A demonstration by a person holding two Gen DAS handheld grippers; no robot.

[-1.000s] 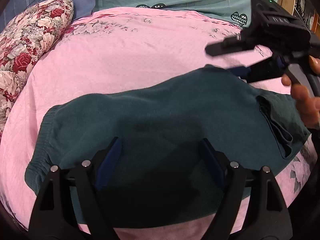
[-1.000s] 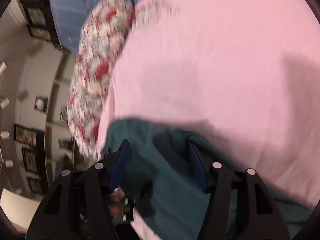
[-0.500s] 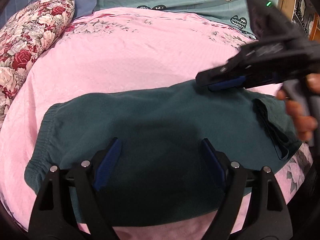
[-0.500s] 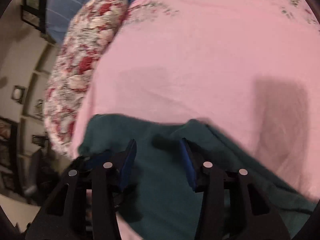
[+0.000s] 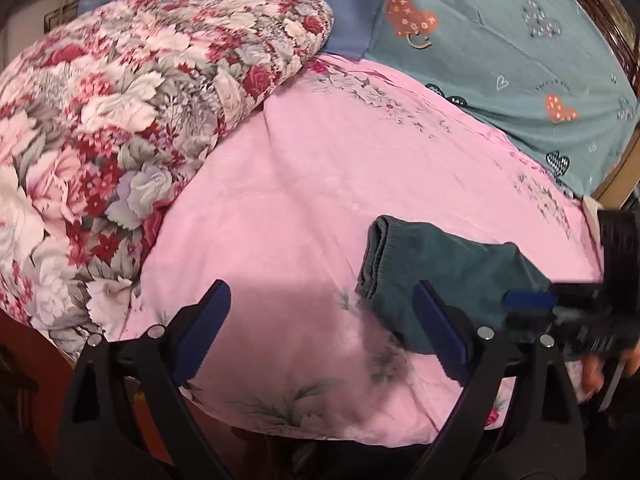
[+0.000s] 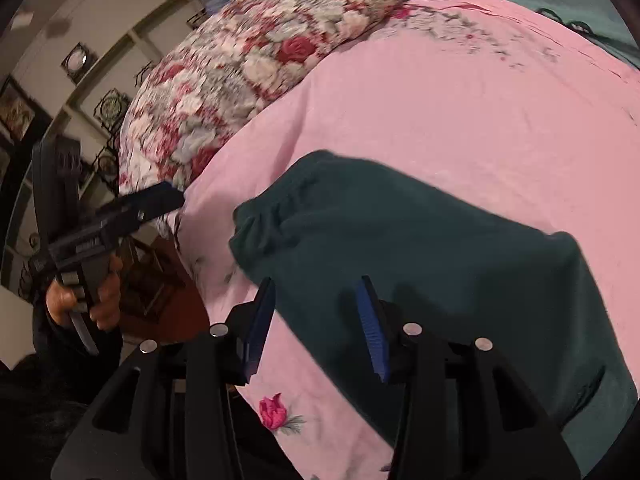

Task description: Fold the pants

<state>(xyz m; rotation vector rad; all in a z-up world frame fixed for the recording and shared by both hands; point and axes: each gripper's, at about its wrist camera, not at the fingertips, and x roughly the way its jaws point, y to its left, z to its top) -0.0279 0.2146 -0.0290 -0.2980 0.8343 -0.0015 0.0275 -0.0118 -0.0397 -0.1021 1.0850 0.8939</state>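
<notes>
The dark teal pants (image 6: 420,264) lie folded on the pink bed sheet (image 6: 460,92), waistband end toward the left. They also show in the left wrist view (image 5: 448,264), at the right. My left gripper (image 5: 322,312) is open and empty, held over bare sheet to the left of the pants. It shows in the right wrist view (image 6: 152,200), off the bed's left edge. My right gripper (image 6: 314,304) is open and empty, just above the near edge of the pants. In the left wrist view it (image 5: 532,300) shows blurred over the pants.
A rolled floral quilt (image 5: 132,120) lies along the left side of the bed. A teal pillow with hearts (image 5: 500,40) and a blue plaid pillow (image 5: 352,4) are at the head. The bed's near edge (image 5: 304,424) drops to a dark floor.
My left gripper has swung left, off the pants to over bare sheet near the quilt. My right gripper has pulled back toward the near edge of the pants and stayed open.
</notes>
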